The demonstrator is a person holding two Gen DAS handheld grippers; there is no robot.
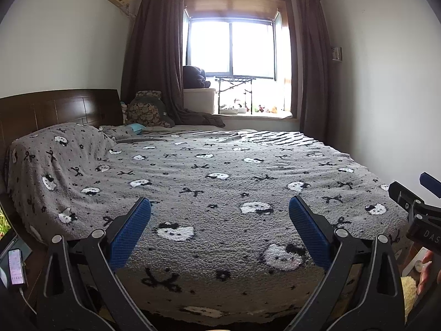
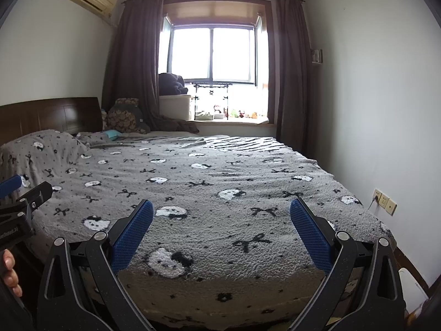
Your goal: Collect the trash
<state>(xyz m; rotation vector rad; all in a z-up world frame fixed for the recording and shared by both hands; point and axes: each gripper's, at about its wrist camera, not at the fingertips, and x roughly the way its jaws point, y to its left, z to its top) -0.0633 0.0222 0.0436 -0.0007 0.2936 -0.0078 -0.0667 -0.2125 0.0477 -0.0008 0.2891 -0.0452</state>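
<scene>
My left gripper (image 1: 219,207) is open and empty, held above the foot of a bed covered by a grey blanket (image 1: 220,171) with black bows and white cat faces. My right gripper (image 2: 221,209) is also open and empty, held beside it over the same blanket (image 2: 220,171). The right gripper shows at the right edge of the left wrist view (image 1: 413,193); the left gripper shows at the left edge of the right wrist view (image 2: 24,190). A small light-blue item (image 1: 137,127) lies near the pillows at the far left (image 2: 112,133). No clear trash shows.
A wooden headboard (image 1: 60,107) stands at the left. Dark curtains (image 1: 154,55) frame a bright window with a sill holding small items (image 1: 248,109). A phone (image 1: 16,267) lies on a bedside stand at the lower left. Wall sockets (image 2: 384,204) sit on the right wall.
</scene>
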